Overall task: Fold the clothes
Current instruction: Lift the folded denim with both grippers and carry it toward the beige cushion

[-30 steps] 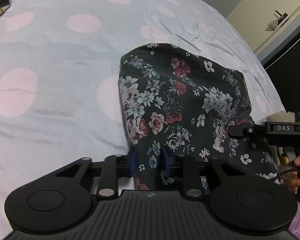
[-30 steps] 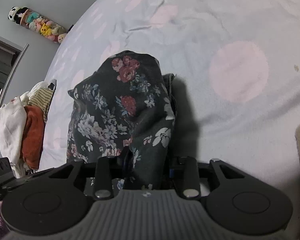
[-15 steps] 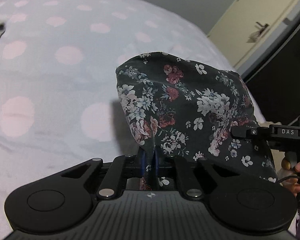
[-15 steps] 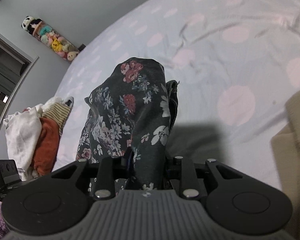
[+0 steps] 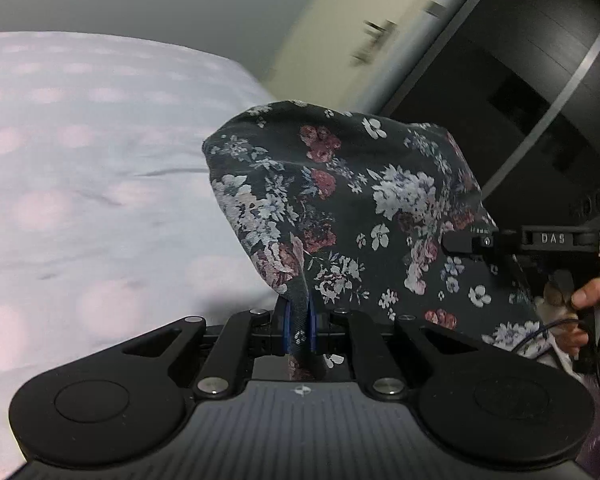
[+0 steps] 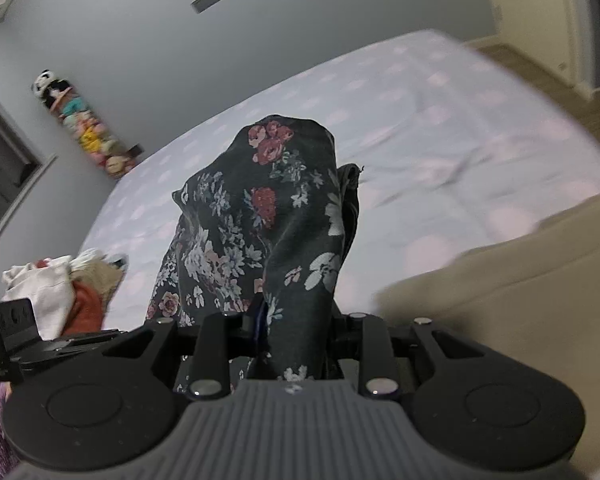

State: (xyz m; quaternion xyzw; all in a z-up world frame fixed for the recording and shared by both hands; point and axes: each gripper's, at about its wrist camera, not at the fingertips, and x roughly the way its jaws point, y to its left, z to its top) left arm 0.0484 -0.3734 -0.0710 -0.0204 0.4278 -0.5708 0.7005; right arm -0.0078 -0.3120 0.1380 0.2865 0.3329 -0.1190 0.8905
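Observation:
A dark floral garment (image 5: 352,208) hangs lifted above the bed, stretched between both grippers. My left gripper (image 5: 299,326) is shut on one edge of it, the cloth pinched between its blue pads. In the right wrist view the same floral garment (image 6: 268,216) drapes forward over my right gripper (image 6: 290,336), which is shut on a thicker bunch of the fabric. The right gripper's body (image 5: 540,240) and the hand holding it show at the right of the left wrist view. The garment's lower end is hidden behind the grippers.
The bed (image 5: 80,168) has a pale blue sheet with pink dots. A pile of white, orange and striped clothes (image 6: 64,292) lies at its left side. A beige cloth (image 6: 520,280) lies at the near right. Dark wardrobe (image 5: 540,80) and wall stand behind.
Both grippers have risen and tilted up, carrying the floral garment off the bed. The views now take in the walls and wardrobe rather than mostly the sheet.

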